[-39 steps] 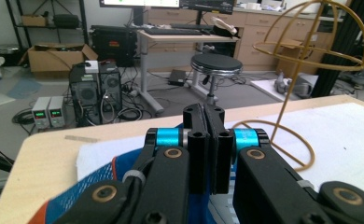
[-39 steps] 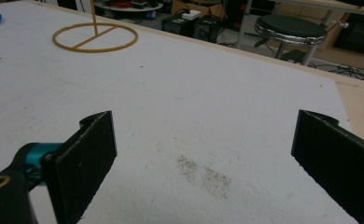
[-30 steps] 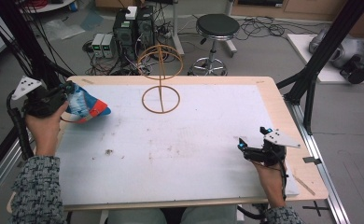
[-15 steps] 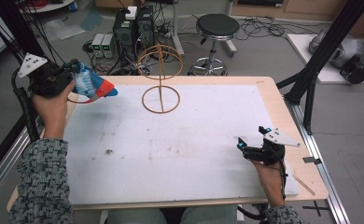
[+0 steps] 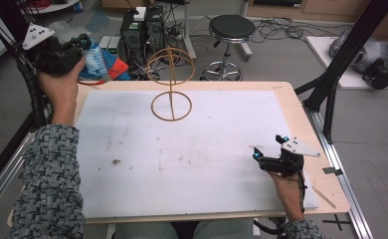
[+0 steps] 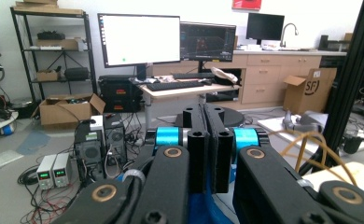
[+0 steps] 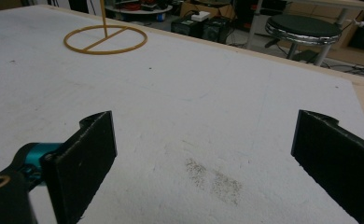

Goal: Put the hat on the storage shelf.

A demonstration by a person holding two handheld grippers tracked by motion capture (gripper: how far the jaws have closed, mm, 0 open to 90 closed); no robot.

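A blue, red and white snack bag (image 5: 101,63) hangs in the air past the table's far left corner, with my left gripper (image 5: 81,50) shut on it. In the left gripper view the two black jaws press together around my left gripper (image 6: 207,154), and a bit of the blue bag (image 6: 203,211) shows below them. My right gripper (image 5: 258,156) rests low over the white table top (image 5: 207,129) near the right front, open. In the right gripper view my right gripper (image 7: 203,154) has only bare table between its pads.
A yellow wire stand (image 5: 171,104), with a ring base, a post and hoops on top, stands at the far middle of the table; its base (image 7: 104,39) lies ahead of the right gripper. Computers (image 5: 142,25) and a stool (image 5: 229,30) stand on the floor beyond.
My left hand has lifted the snack bag up and away toward the far left corner. The right hand and its gripper have stayed where they were.
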